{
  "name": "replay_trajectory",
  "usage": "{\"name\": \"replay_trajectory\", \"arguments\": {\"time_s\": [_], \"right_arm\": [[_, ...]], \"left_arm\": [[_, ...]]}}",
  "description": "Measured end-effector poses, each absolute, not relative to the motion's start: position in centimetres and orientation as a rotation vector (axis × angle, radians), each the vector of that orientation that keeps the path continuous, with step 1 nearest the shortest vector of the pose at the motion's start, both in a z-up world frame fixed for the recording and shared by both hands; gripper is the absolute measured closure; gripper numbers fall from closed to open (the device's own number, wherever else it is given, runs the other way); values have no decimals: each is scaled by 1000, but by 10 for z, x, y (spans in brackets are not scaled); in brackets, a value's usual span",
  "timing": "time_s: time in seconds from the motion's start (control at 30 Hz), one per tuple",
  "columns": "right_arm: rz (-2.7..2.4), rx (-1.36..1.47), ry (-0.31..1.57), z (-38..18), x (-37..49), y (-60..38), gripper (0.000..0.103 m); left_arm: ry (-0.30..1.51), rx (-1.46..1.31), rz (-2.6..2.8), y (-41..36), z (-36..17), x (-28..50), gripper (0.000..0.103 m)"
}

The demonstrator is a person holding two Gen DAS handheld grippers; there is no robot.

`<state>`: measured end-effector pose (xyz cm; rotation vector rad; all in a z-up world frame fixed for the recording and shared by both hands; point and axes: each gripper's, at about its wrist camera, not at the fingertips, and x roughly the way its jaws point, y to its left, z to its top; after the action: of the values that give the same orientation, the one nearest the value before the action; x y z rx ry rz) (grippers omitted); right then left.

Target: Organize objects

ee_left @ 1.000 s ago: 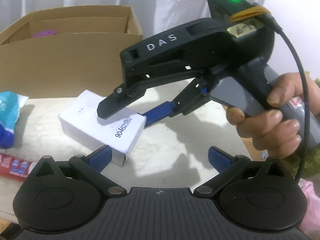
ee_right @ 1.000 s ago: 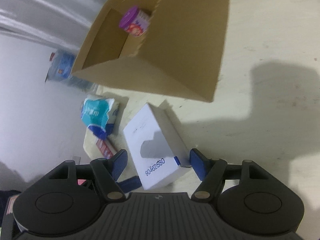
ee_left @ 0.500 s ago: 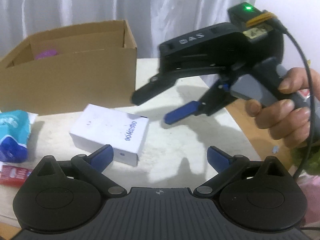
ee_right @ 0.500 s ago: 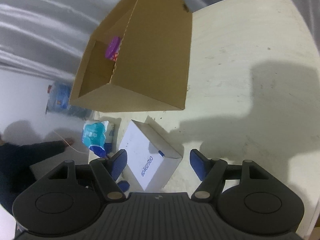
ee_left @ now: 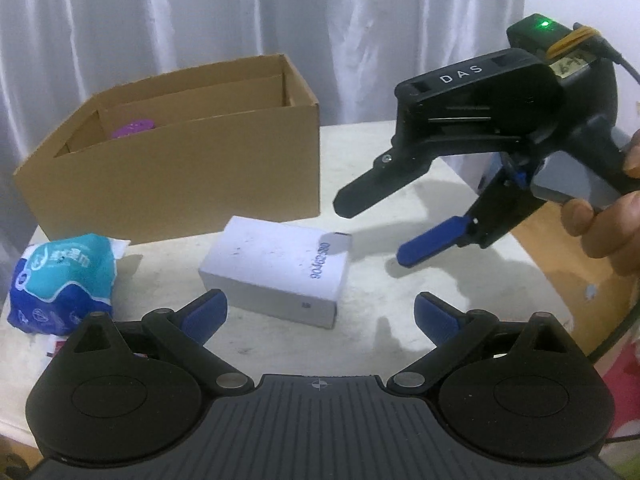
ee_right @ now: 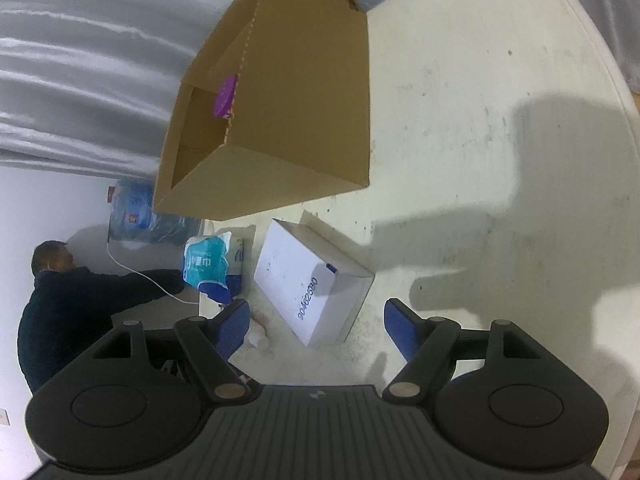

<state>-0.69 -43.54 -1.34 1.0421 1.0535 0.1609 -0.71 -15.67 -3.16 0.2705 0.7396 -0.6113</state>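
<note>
White box (ee_left: 276, 270) with blue digits printed on its top is lying flat on the counter (ee_left: 400, 280), just in front of the cardboard box (ee_left: 180, 172) and apart from both grippers. In the right wrist view the same white box (ee_right: 310, 280) is sitting between and slightly beyond the blue pads, touched by neither of them.

Left gripper (ee_left: 320, 314) is hovering low over the counter with its jaws spread wide and holding nothing, the near edge of the white box lying just past its left pad. Right gripper (ee_left: 372, 224) is hanging in the air to the right of the white box, gripped by a hand (ee_left: 604, 220), its jaws also released and empty; a green light is glowing on its top.

Inside the cardboard box, a purple-lidded item (ee_left: 132, 130) is resting against the far left corner. A teal and blue tissue pack (ee_left: 64, 280) is lying on the counter to the left of the white box, near the counter's edge. Beyond the counter, in the right wrist view, a person in dark clothes (ee_right: 68, 304) is reaching toward a large blue water bottle (ee_right: 136, 216).
</note>
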Motion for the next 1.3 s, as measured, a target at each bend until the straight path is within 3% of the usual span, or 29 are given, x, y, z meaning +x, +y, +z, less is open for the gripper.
{"name": "replay_trajectory", "arguments": {"time_s": [0.37, 0.8, 1.3], "right_arm": [[174, 1126, 1066, -27, 6, -429, 26], [214, 1247, 1106, -51, 21, -425, 26], [234, 1177, 1108, -50, 34, -427, 20]], "left_arm": [[737, 300, -618, -150, -36, 28, 3], [860, 170, -705, -149, -51, 81, 2], [893, 111, -684, -151, -47, 55, 1]]}}
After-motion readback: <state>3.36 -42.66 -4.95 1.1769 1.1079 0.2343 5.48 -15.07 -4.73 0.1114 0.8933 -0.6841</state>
